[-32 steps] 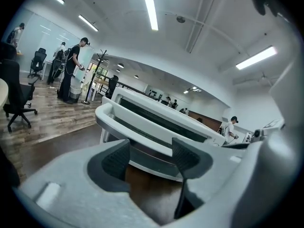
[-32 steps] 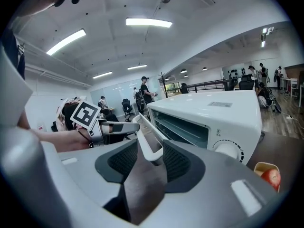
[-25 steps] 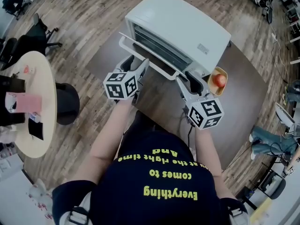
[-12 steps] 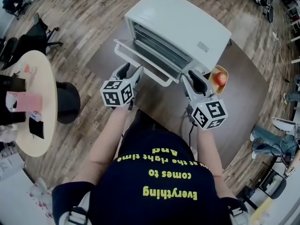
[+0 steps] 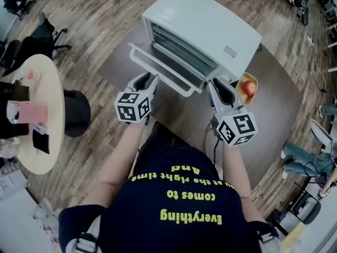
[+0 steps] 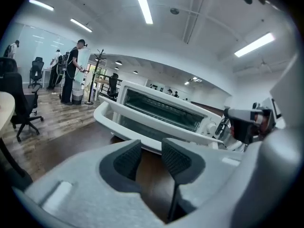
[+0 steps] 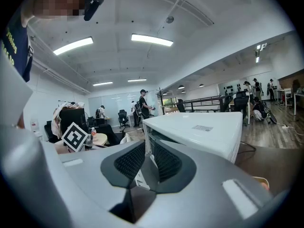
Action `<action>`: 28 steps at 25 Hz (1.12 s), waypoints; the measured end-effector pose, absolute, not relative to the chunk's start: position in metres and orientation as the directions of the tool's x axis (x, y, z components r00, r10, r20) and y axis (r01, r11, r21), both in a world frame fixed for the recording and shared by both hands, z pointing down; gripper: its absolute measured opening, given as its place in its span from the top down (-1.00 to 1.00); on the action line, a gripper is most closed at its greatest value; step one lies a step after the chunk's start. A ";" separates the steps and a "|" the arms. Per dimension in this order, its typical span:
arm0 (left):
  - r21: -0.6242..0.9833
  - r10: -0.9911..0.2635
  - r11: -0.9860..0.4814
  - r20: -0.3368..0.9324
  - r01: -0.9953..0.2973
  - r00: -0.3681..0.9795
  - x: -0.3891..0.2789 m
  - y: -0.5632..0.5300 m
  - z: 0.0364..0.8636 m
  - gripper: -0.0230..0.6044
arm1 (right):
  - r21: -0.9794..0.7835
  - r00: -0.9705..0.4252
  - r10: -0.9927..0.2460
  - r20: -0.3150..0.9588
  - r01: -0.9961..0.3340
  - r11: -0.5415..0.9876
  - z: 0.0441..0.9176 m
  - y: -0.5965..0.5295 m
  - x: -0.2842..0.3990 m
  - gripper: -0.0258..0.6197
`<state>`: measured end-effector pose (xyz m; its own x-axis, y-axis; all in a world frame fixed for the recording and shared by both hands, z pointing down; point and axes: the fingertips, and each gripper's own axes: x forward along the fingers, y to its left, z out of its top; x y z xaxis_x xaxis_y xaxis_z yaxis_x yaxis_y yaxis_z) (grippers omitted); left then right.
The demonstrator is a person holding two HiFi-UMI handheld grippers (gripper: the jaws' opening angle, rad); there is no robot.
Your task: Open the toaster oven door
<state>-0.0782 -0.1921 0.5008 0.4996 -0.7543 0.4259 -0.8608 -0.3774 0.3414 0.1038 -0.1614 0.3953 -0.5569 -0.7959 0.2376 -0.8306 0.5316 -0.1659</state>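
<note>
Head view: toaster oven (image 5: 210, 28) on desk (image 5: 274, 94), door (image 5: 158, 67) hanging open. Left tool (image 5: 146, 80) sits just before the door's edge, right tool (image 5: 220, 88) beside the oven's front corner.
Left gripper view: jaws narrowly apart, just closing, empty; door apparently needs no hold.
Right gripper view: likewise, nothing between.

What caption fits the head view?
Left tool and right tool, jaws just closing on nothing, face a toaster oven, door open.

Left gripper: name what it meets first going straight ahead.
Probably the lowered toaster oven door, its front edge; depth is unclear. Jaws of the left gripper have just been closing, nothing between them.
</note>
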 end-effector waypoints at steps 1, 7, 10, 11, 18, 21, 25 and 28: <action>0.341 -0.751 -0.383 0.426 -0.859 0.504 -0.078 -0.192 0.501 0.50 | -0.165 -0.557 -0.796 0.238 -0.831 0.532 0.396 -0.161 0.103 0.68; 0.377 -0.735 -0.363 0.447 -0.852 0.510 -0.080 -0.191 0.505 0.50 | -0.164 -0.579 -0.763 0.288 -0.815 0.556 0.409 -0.160 0.095 0.68; 0.378 -0.727 -0.354 0.464 -0.856 0.506 -0.081 -0.187 0.510 0.50 | -0.168 -0.580 -0.763 0.285 -0.814 0.556 0.409 -0.159 0.095 0.68; 0.377 -0.725 -0.349 0.471 -0.858 0.502 -0.082 -0.184 0.513 0.50 | -0.168 -0.582 -0.762 0.284 -0.813 0.557 0.408 -0.157 0.095 0.68; 0.322 -0.704 -0.335 0.539 -0.885 0.462 -0.090 -0.168 0.536 0.49 | -0.166 -0.591 -0.756 0.281 -0.806 0.569 0.405 -0.153 0.094 0.68; 0.304 -0.700 -0.339 0.551 -0.891 0.454 -0.091 -0.166 0.540 0.49 | -0.167 -0.597 -0.751 0.283 -0.802 0.574 0.406 -0.151 0.091 0.68; 0.241 -0.700 -0.362 0.567 -0.900 0.434 -0.095 -0.165 0.543 0.49 | -0.168 -0.600 -0.747 0.287 -0.799 0.577 0.408 -0.149 0.086 0.68; 0.183 -0.696 -0.386 0.586 -0.904 0.415 -0.096 -0.164 0.546 0.49 | -0.167 -0.598 -0.747 0.289 -0.800 0.576 0.408 -0.149 0.086 0.68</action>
<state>-0.0960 -0.1635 0.5460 0.4154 -0.6959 0.5858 -0.9043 -0.3855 0.1833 0.0858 -0.1487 0.4078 -0.5984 -0.7471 0.2892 -0.8001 0.5762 -0.1670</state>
